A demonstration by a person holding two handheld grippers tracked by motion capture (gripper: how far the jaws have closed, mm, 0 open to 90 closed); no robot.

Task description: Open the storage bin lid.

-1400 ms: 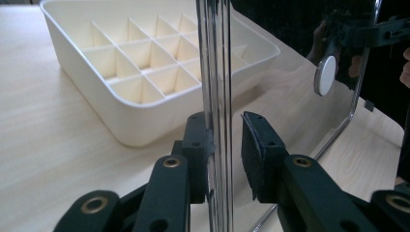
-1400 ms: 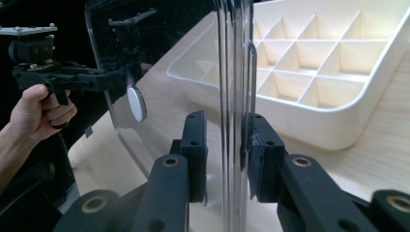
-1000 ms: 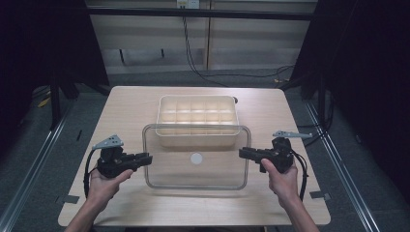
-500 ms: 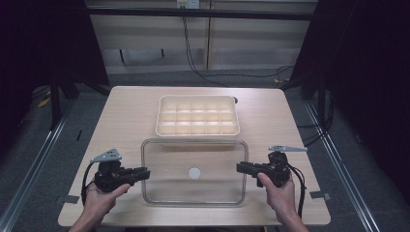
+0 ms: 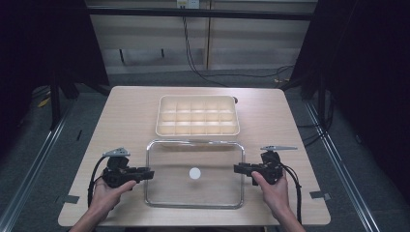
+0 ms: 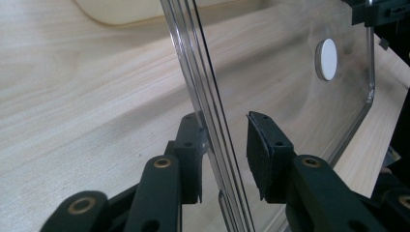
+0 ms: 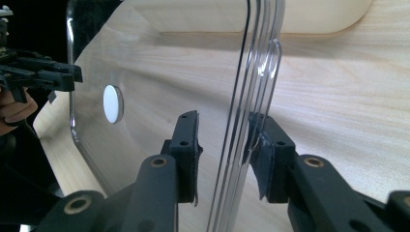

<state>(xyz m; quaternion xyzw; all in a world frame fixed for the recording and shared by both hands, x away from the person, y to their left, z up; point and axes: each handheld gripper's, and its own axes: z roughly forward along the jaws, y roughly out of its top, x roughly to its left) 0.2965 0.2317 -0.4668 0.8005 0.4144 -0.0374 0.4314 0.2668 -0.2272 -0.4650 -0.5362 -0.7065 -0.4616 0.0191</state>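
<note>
At the left of the high view, the left gripper (image 5: 145, 173) is held level at the left rim of a clear lid (image 5: 169, 193), which is laid flat on the near half of the table (image 5: 116, 116). In the left gripper view (image 6: 225, 154) the rim is seen passing between the two pads (image 6: 256, 154); one pad is close against the plastic and the other is set apart from it, so the lid is not clamped. The jaws have just been opening.

A white round disc (image 5: 195, 173) is seen at the middle of the lid. Just beyond the lid's far edge a cream tray (image 5: 197, 116) is set, divided into rows of small compartments; nothing can be made out inside them.

At the right, the right gripper (image 5: 238, 168) is held at the lid's right rim. In the right gripper view (image 7: 225, 154) the rim is seen between the pads (image 7: 189, 150), with a gap on one side at least, and these jaws have also just been opening.

Bare wood is left on both sides of the tray and lid, and a narrow strip is left between the lid's near edge and the table's near edge.
</note>
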